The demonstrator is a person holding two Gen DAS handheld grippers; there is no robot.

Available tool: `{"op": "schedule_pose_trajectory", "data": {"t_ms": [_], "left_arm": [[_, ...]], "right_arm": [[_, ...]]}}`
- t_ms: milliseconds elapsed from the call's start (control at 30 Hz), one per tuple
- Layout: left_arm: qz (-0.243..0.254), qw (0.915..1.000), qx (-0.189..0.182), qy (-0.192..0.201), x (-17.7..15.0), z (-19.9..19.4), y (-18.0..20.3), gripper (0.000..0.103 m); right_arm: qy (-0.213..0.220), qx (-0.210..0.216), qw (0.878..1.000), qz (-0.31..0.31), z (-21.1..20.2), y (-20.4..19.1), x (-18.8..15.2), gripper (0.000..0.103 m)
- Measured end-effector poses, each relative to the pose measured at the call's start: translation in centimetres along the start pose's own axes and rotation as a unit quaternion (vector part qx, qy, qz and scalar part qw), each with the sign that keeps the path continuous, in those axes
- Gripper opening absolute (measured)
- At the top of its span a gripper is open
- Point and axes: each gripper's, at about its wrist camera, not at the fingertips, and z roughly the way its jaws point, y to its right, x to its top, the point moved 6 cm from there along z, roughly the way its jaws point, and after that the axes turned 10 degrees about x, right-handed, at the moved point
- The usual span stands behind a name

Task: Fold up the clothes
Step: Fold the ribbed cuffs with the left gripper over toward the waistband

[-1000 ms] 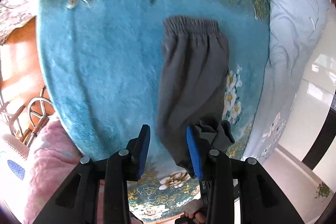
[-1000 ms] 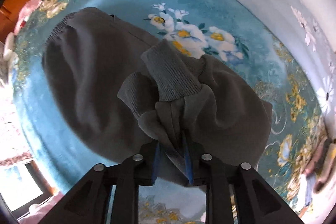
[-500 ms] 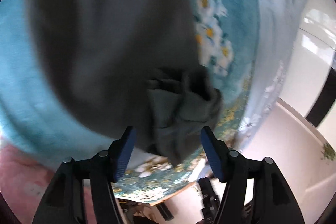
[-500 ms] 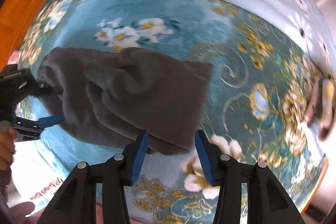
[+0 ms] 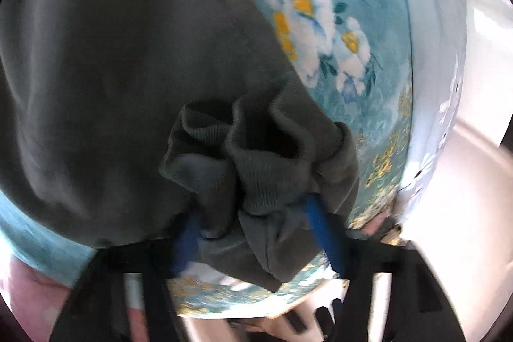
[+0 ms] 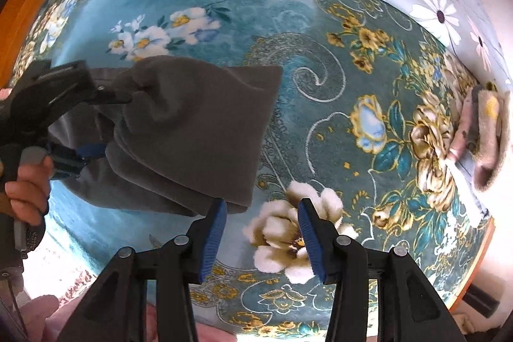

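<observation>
R gripper point(image 6: 261, 233) open over floral blanket point(image 6: 320, 53); L gripper point(image 6: 96, 124) apparently clamps grey trousers point(image 6: 192, 130).

Left wrist view smeared by motion blur throughout. Left gripper point(image 5: 253, 229) half buried in the bunched cuffs of the grey trousers point(image 5: 128, 69), its blue pads point(image 5: 320, 229) only partly seen; probably clamped, hard to confirm. Trouser waistband cut off by the top and left edges. Near the blanket's point(image 6: 320, 21) right edge, a pinkish bundle point(image 6: 481, 133), washed out by glare, unidentifiable.
</observation>
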Motion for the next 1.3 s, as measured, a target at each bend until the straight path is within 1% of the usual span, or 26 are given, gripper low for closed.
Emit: {"op": "schedule_pose_trajectory", "data": {"t_ms": [33, 67, 100, 167, 200, 233, 267, 333, 367, 400, 433, 467, 500, 533, 567, 600, 633, 667, 1000, 1033, 1067, 1133, 1167, 1200, 1233, 1300], "left_arm": [[0.025, 0.9996, 0.014, 0.010, -0.2, -0.4, 0.5, 0.022], [0.050, 0.9982, 0.022, 0.022, -0.5, -0.9, 1.1, 0.021], [0.075, 0.9965, 0.015, 0.033, -0.9, -1.8, 1.8, 0.020], [0.113, 0.9920, -0.028, 0.050, -1.7, -3.8, 2.8, 0.018], [0.133, 0.9881, -0.052, 0.058, -2.2, -5.0, 3.0, 0.014], [0.149, 0.9844, -0.065, 0.067, -2.5, -5.9, 2.9, 0.008], [0.154, 0.9834, -0.061, 0.074, -2.6, -6.3, 2.3, 0.008], [0.134, 0.9877, -0.029, 0.075, -2.0, -5.7, 0.2, 0.008], [0.108, 0.9918, -0.004, 0.068, -1.4, -4.8, -1.5, 0.008], [0.078, 0.9952, 0.009, 0.059, -0.9, -3.9, -3.0, 0.008], [0.042, 0.9979, 0.010, 0.047, -0.6, -3.0, -4.4, 0.007], [0.011, 0.9992, 0.002, 0.038, -0.4, -2.5, -5.5, 0.007], [-0.008, 0.9993, -0.014, 0.034, -0.4, -2.4, -6.0, 0.007], [-0.018, 0.9989, -0.030, 0.033, -0.5, -2.4, -6.1, 0.010], [-0.021, 0.9986, -0.036, 0.031, -0.4, -2.3, -5.9, 0.029], [-0.015, 0.9988, -0.036, 0.030, -0.3, -2.1, -5.3, 0.043], [-0.010, 0.9989, -0.035, 0.029, -0.1, -2.0, -4.7, 0.065], [-0.004, 0.9990, -0.034, 0.027, 0.0, -1.8, -4.1, 0.066], [0.052, 0.9982, -0.026, 0.014, 1.6, -0.1, 1.6, 0.066], [0.057, 0.9980, -0.025, 0.013, 1.8, 0.1, 2.2, 0.064], [0.061, 0.9978, -0.017, 0.017, 1.7, 0.0, 2.5, 0.054], [0.065, 0.9971, 0.015, 0.035, 1.3, -0.8, 2.5, 0.035], [0.075, 0.9957, 0.028, 0.046, 1.1, -1.2, 2.7, 0.016], [0.091, 0.9937, 0.034, 0.055, 0.8, -1.6, 3.0, 0.016], [0.102, 0.9927, 0.025, 0.060, 0.4, -2.3, 3.2, 0.015], [0.117, 0.9909, -0.006, 0.066, -0.7, -4.0, 3.3, 0.015]], "right_arm": [[0.000, 0.001, 1.000, -0.002, 0.1, -0.2, 0.1, 0.050], [-0.001, 0.003, 1.000, -0.002, 0.2, -0.4, 0.1, 0.050], [-0.002, 0.006, 1.000, -0.002, 0.3, -0.6, 0.2, 0.050], [-0.002, 0.013, 1.000, 0.002, 0.5, -0.8, 0.4, 0.050], [-0.001, 0.019, 1.000, 0.005, 0.5, -0.8, 0.5, 0.050], [-0.002, 0.022, 1.000, 0.007, 0.7, -0.9, 0.6, 0.050], [-0.004, 0.026, 1.000, 0.009, 0.9, -1.0, 0.7, 0.050], [-0.008, 0.032, 0.999, 0.012, 1.3, -1.2, 1.0, 0.050], [-0.010, 0.035, 0.999, 0.013, 1.5, -1.3, 1.1, 0.050], [-0.012, 0.039, 0.999, 0.015, 1.7, -1.4, 1.2, 0.050], [-0.013, 0.042, 0.999, 0.016, 1.9, -1.5, 1.3, 0.050], [-0.015, 0.045, 0.999, 0.018, 2.1, -1.6, 1.4, 0.050], [-0.017, 0.049, 0.998, 0.020, 2.3, -1.7, 1.5, 0.050], [-0.019, 0.052, 0.998, 0.021, 2.5, -1.8, 1.6, 0.050], [-0.021, 0.055, 0.998, 0.023, 2.7, -1.9, 1.7, 0.050], [-0.023, 0.058, 0.998, 0.024, 2.9, -2.1, 1.8, 0.050], [-0.025, 0.062, 0.997, 0.026, 3.1, -2.2, 1.9, 0.050], [-0.027, 0.060, 0.997, 0.026, 3.3, -2.0, 2.0, 0.050], [-0.048, 0.054, 0.996, 0.043, 4.3, -0.5, 1.5, 0.050], [-0.049, 0.054, 0.996, 0.041, 4.2, -0.5, 1.4, 0.050], [-0.050, 0.053, 0.997, 0.040, 4.2, -0.4, 1.3, 0.050], [-0.049, 0.055, 0.996, 0.046, 4.1, -0.1, 1.3, 0.050], [-0.048, 0.056, 0.996, 0.050, 4.1, 0.1, 1.3, 0.050], [-0.047, 0.056, 0.996, 0.053, 4.1, 0.2, 1.3, 0.050], [-0.046, 0.057, 0.996, 0.057, 4.1, 0.4, 1.3, 0.050], [-0.045, 0.059, 0.995, 0.063, 4.1, 0.7, 1.3, 0.050]]}}
